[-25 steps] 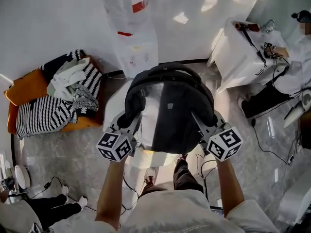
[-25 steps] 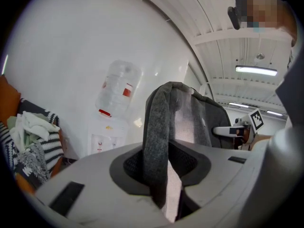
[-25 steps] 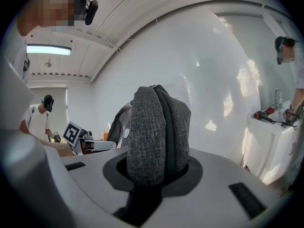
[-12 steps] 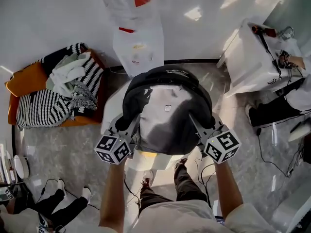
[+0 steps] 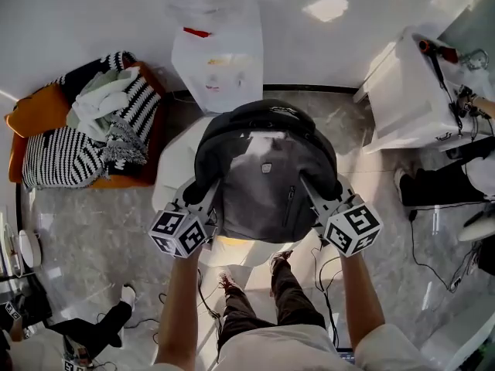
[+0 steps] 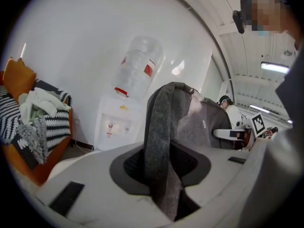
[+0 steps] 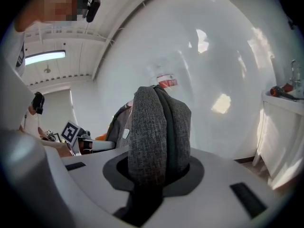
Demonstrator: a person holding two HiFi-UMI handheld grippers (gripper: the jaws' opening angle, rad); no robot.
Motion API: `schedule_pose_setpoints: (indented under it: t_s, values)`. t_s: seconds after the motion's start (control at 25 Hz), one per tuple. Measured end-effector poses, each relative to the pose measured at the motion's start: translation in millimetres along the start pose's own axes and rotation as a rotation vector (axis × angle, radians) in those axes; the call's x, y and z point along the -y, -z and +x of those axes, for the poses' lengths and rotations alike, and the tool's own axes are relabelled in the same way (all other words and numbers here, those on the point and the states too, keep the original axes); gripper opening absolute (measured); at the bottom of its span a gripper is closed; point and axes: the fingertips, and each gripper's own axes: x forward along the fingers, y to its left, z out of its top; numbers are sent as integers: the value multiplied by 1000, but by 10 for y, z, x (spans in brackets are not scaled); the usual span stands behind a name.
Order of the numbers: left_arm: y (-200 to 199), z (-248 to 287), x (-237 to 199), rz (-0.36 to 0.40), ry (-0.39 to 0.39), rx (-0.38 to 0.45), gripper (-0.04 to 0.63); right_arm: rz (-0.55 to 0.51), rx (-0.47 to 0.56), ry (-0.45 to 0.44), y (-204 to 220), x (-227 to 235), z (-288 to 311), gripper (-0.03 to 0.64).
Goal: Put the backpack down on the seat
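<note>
**A:** quick check, where's our backpack (image 5: 267, 184) right now?

**B:** Dead centre below us, hanging over the white seat (image 5: 172, 178), which peeks out at the bag's 9 and 6 o'clock. We can't tell if the bottom touches it yet.

**A:** and the grip?

**B:** One strap per tool. Our left gripper (image 5: 206, 199) has its jaws partly closed, pinched on the left strap (image 6: 160, 141). The right gripper (image 5: 315, 198) is clamped the same way on the right strap (image 7: 153, 137), jaws a bit narrower. Nothing else in either.

**A:** why both straps?

**B:** We reckon it holds the bag level and front-up. That way it lands square instead of swinging toward the water dispenser (image 5: 220, 64) at 12 o'clock or the sofa (image 5: 46, 134) at 10. We'd only let go once the seat takes the weight.
</note>
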Motion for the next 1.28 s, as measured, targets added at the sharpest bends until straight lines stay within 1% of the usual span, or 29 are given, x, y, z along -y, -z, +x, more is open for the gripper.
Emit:
schedule_pose_setpoints:
  t_s: [0.2,0.32,0.52,0.72,0.88,1.12,1.28]
  values:
    - [196,123,-187,-11,-25,-22,120,22,-12,-22,239,103,199,80]
    - [339,272,-251,-31,-21,-28,121,19,-31,-19,357,234,278,80]
    - [546,430,-477,-40,-30,-44,121,34,-45,-21,598,347,519,78]
    - [767,604,-639,-36,-20,-51,120,44,-47,-4,832,479,676,80]
    - [879,664,-796,-35,-26,-59,120,54,-48,-9,986,502,822,80]
    - [1108,815,-905,-51,-13,-54,121,40,-58,-3,1179,607,919,80]
    - [1249,899,-985,-49,-10,-61,121,40,-63,0,1317,669,982,80]
